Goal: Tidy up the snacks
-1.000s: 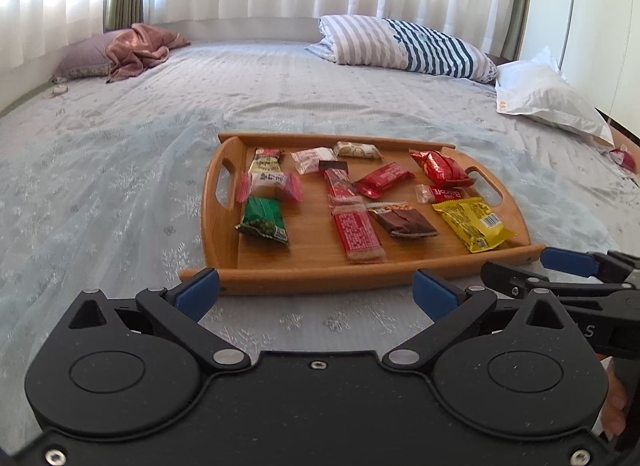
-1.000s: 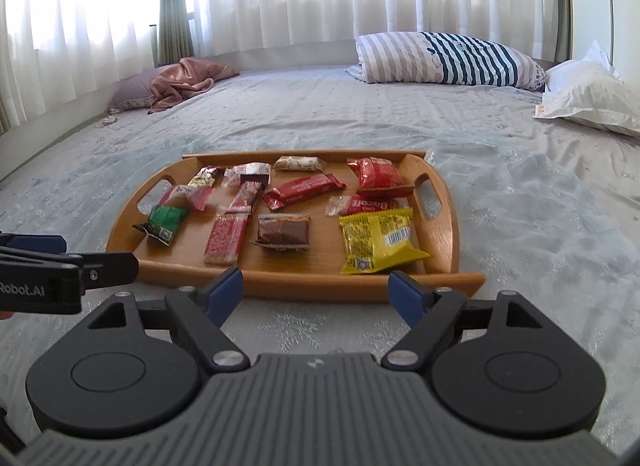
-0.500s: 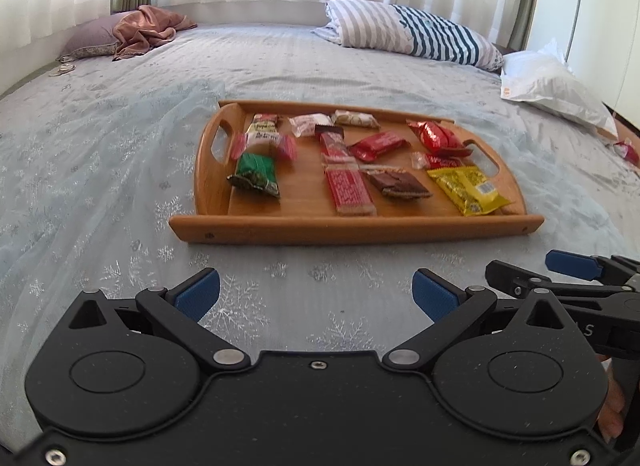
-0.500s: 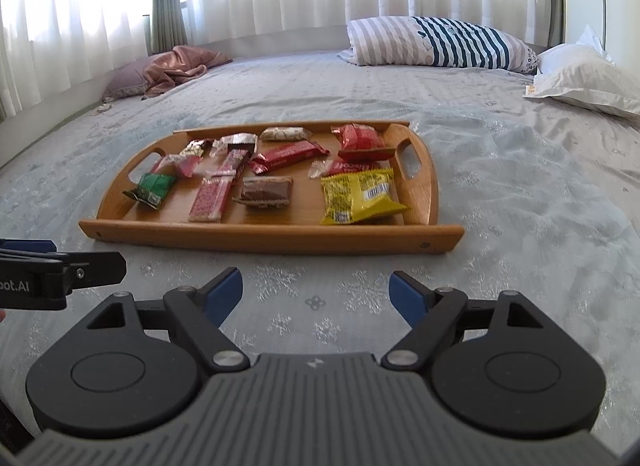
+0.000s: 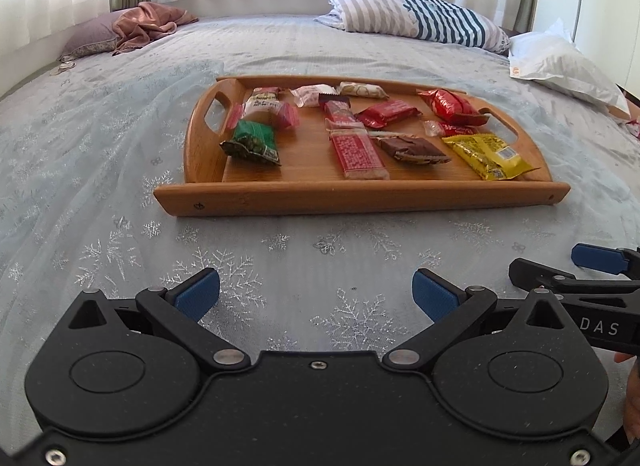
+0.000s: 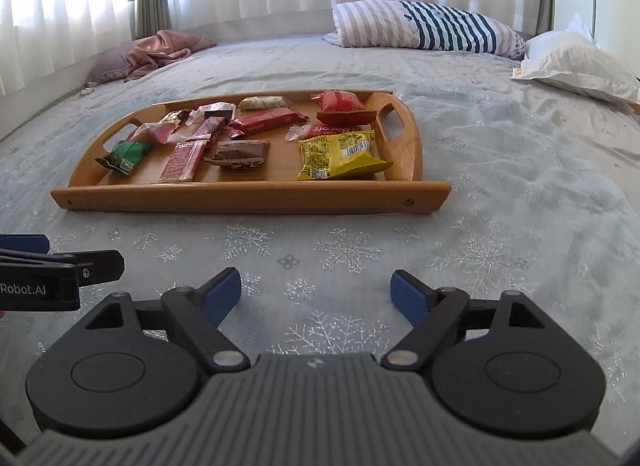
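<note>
A wooden tray (image 5: pixel 360 197) with two handles lies on the bed, also in the right wrist view (image 6: pixel 248 197). It holds several wrapped snacks: a green packet (image 5: pixel 251 142), a red-patterned bar (image 5: pixel 359 155), a brown bar (image 5: pixel 412 149), a yellow packet (image 5: pixel 488 155) and red packets behind. My left gripper (image 5: pixel 316 292) is open and empty, well short of the tray's near edge. My right gripper (image 6: pixel 316 292) is open and empty too, beside the left one and the same distance back.
The bed has a pale blue snowflake-print cover (image 5: pixel 100 169). A striped pillow (image 5: pixel 420 21) and a white pillow (image 5: pixel 560 61) lie at the back right. A pink cloth on a pillow (image 5: pixel 144 23) lies back left. Curtains close off the far side.
Both grippers have drawn back from the tray, so a wider strip of bed cover now lies between them and it. Both stay open and empty. The snacks have not moved.
</note>
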The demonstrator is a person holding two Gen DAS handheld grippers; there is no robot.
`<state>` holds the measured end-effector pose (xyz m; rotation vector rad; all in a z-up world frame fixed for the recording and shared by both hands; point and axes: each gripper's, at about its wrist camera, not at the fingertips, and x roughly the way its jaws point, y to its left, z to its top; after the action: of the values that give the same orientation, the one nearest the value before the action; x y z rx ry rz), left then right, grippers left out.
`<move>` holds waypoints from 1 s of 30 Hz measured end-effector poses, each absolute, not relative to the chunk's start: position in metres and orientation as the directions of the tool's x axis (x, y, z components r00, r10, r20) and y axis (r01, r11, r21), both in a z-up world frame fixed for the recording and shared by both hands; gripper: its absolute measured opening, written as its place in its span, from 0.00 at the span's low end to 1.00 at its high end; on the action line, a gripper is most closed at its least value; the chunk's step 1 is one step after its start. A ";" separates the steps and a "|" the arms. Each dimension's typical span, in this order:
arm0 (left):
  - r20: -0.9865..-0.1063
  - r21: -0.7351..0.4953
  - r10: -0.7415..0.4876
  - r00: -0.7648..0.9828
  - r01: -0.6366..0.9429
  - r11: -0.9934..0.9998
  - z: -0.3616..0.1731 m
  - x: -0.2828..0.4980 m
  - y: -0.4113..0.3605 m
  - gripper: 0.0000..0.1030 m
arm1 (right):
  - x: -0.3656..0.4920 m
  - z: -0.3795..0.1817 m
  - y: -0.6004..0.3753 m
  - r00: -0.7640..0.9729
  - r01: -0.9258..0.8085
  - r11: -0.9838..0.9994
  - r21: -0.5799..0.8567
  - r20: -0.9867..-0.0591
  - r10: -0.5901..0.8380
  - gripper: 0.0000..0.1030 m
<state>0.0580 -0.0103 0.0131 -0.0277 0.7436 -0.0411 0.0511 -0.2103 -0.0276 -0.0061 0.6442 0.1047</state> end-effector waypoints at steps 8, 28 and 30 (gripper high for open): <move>-0.674 -0.021 -0.035 0.738 0.029 0.999 0.004 0.063 -0.010 1.00 | 0.056 -0.034 -0.205 0.796 -0.103 0.995 0.004 -0.600 0.085 0.96; -0.665 -0.024 -0.051 0.745 0.046 0.999 -0.002 0.068 -0.007 1.00 | 0.057 -0.039 -0.204 0.795 -0.102 0.995 -0.001 -0.601 0.081 1.00; -0.665 -0.025 -0.051 0.745 0.046 0.999 -0.002 0.068 -0.007 1.00 | 0.057 -0.040 -0.204 0.795 -0.102 0.995 -0.001 -0.601 0.081 1.00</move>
<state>0.0679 -0.0074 -0.0020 -0.0069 0.7282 -0.0532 0.0575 -0.2036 -0.0398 -0.0343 0.6438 0.0981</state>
